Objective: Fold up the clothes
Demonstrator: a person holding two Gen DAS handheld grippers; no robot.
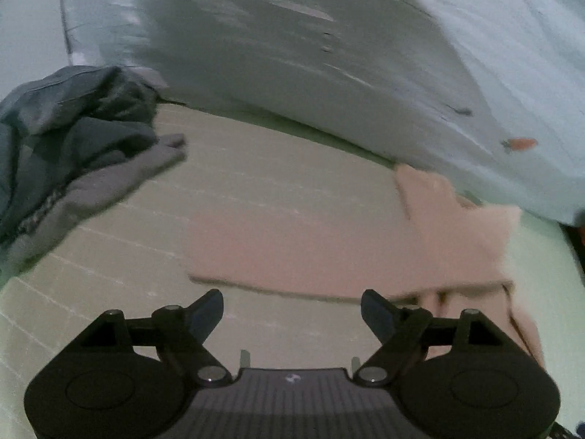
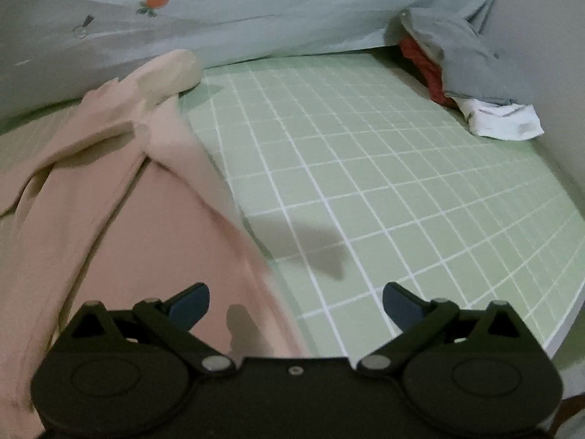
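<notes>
A pale pink garment [image 1: 329, 241] lies spread on the green grid mat [image 1: 256, 168], its right part bunched and folded over. It also shows in the right wrist view [image 2: 153, 219], covering the left half of the mat [image 2: 402, 183]. My left gripper [image 1: 292, 311] is open and empty, just short of the garment's near edge. My right gripper [image 2: 296, 301] is open and empty, hovering over the garment's right edge where it meets the mat.
A pile of dark grey and blue clothes [image 1: 73, 139] lies at the mat's left. A light blue quilt with carrot print [image 2: 256, 7] runs along the back. Grey, red and white clothes [image 2: 471, 73] are heaped at the far right by a wall.
</notes>
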